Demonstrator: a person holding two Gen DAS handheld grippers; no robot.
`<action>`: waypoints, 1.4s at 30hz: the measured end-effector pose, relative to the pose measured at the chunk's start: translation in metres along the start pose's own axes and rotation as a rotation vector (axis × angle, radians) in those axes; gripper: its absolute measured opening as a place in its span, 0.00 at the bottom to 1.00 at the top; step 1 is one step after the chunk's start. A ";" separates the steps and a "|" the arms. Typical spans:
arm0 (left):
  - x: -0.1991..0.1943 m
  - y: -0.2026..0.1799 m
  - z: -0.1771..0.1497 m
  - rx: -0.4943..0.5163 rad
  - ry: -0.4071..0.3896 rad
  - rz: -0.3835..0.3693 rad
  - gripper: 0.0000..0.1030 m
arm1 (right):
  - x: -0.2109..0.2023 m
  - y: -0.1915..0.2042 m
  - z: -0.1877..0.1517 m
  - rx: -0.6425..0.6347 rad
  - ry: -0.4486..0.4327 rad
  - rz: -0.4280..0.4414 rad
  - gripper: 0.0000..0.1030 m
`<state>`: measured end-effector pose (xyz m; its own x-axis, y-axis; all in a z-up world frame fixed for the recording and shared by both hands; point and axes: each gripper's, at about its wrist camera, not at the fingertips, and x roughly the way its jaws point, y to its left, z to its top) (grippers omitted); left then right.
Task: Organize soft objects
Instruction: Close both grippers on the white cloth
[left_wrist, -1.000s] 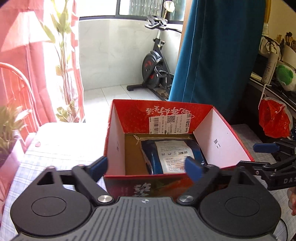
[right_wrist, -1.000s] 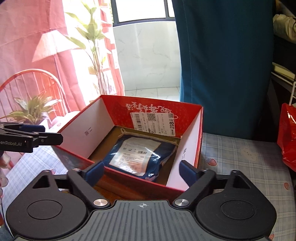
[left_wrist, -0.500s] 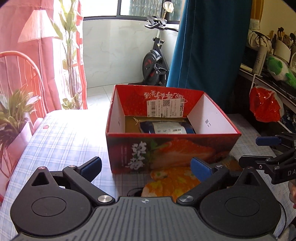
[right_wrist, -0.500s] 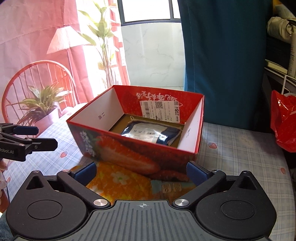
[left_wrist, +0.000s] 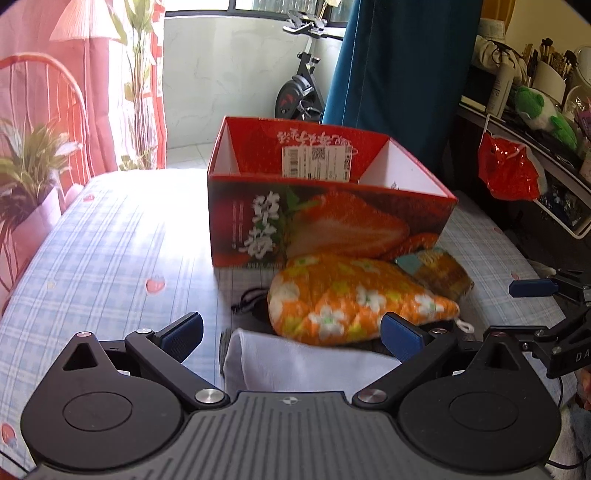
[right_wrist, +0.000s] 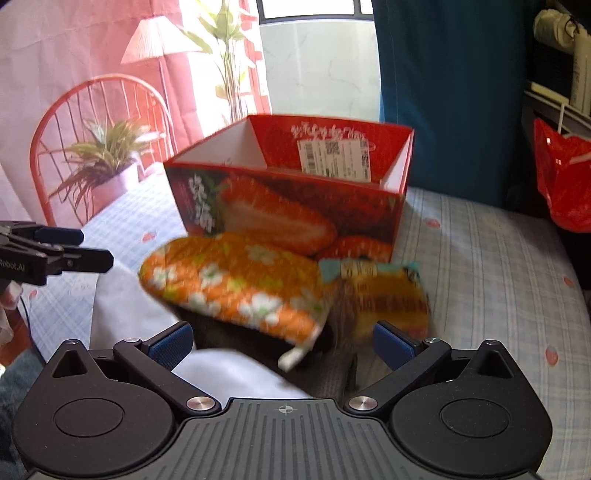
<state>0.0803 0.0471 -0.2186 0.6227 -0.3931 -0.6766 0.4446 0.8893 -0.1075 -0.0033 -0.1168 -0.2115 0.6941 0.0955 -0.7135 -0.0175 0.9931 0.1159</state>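
Orange floral pouch (left_wrist: 354, 299) lies just ahead of the spread, empty left gripper (left_wrist: 291, 332).

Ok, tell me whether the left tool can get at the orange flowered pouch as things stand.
Probably yes. The left tool is open and empty, and the orange flowered pouch lies on top of the pile just ahead of it, uncovered. The red box stands behind the pouch, not in the way.

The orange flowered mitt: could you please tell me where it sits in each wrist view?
Left wrist: orange flowered mitt lies centre, just right of middle, before the red box.
Right wrist: it lies centre-left, before the same box.
Shared landmark: the box's white shipping label.
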 end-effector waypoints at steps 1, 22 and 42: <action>0.001 0.002 -0.004 -0.007 0.008 -0.003 1.00 | 0.001 0.001 -0.005 -0.002 0.016 -0.001 1.00; 0.065 0.005 -0.055 -0.134 0.188 -0.145 1.00 | 0.047 0.003 -0.045 0.038 0.178 0.042 0.89; 0.059 -0.008 -0.057 -0.179 0.109 -0.239 0.34 | 0.041 0.009 -0.041 0.054 0.092 0.075 0.51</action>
<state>0.0772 0.0303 -0.2993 0.4371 -0.5767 -0.6902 0.4436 0.8058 -0.3924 -0.0043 -0.1016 -0.2680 0.6233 0.1776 -0.7616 -0.0264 0.9781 0.2065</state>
